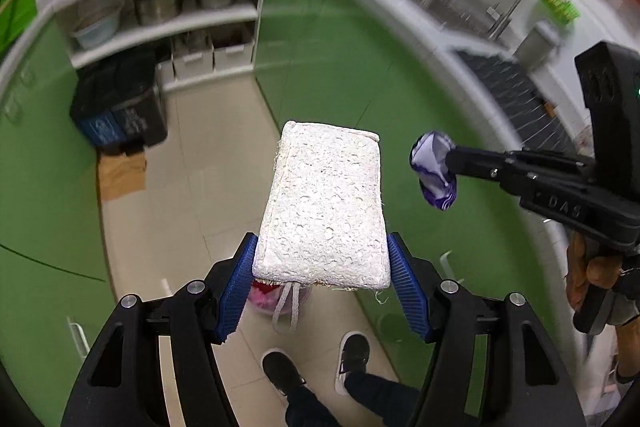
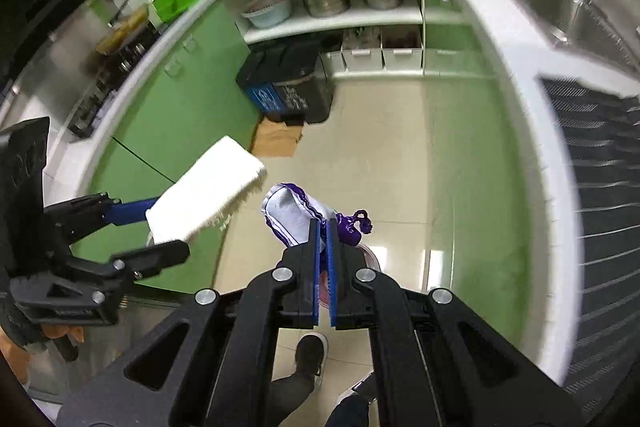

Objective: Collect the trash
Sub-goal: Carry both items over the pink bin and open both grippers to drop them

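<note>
Item one: white sponge (image 1: 322, 203), clamped at its near end between the blue pads of the left gripper (image 1: 322, 259), held in the air above the floor. Item two: crumpled purple-and-white wrapper (image 2: 298, 215), pinched in the right gripper (image 2: 323, 231), jaws nearly closed. Pick-up is judged complete for both. A small pink-lined bin (image 2: 370, 255) is partly seen directly below; dark floor bins (image 2: 288, 91) stand well apart. Disposal is not yet done.
</note>
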{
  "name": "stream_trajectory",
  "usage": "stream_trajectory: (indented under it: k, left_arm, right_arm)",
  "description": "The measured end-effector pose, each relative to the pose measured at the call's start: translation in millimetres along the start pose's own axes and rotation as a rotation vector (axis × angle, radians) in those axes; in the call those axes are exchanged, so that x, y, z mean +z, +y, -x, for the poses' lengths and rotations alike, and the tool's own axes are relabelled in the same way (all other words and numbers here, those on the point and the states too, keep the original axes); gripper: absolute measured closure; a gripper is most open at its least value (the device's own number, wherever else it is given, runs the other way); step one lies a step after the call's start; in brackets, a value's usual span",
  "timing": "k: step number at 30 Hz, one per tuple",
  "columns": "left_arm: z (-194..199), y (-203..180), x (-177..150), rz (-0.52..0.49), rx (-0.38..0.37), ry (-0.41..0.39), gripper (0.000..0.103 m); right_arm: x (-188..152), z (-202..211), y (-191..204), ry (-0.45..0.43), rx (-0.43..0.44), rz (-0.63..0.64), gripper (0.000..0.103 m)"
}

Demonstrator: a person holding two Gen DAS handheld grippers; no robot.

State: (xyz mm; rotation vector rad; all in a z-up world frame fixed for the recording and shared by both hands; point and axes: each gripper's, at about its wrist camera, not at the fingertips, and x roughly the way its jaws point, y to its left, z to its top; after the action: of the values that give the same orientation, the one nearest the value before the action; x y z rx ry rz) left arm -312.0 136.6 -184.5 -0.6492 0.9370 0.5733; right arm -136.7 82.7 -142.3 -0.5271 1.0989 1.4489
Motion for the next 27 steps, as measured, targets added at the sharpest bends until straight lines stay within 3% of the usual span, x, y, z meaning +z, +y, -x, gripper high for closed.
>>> stream_trajectory:
  k: [5, 10, 12, 17, 27]
  left_arm:
    - [-89.4, 39.2, -34.7, 0.027, -0.008, 0.039, 0.040]
    - [-143.3, 62.4, -58.8, 0.041, -0.019, 0.043, 0.039]
    - [-153.7, 67.3, -64.9, 0.057, -0.010, 0.033, 0.005]
    - [-171.5, 86.4, -73.3, 0.113, 0.001, 0.021, 0.006]
    - [-159.0, 109.3, -77.3, 0.158, 0.030, -0.016, 0.006]
  right_arm:
    - [-31.2, -81.2, -22.6, 0.029, -0.016, -0.018, 0.100]
    - [-57.4, -135.3, -40.1, 0.056, -0.025, -0.033, 0.100]
    - [-63.9, -145.7, -42.7, 0.061, -0.023, -0.035, 0.100]
    - [-76.5, -173.8, -41.8, 0.083, -0.011, -0.022, 0.100]
    - [-78.1, -214.3, -25.4, 0.127, 0.038, 0.018, 0.100]
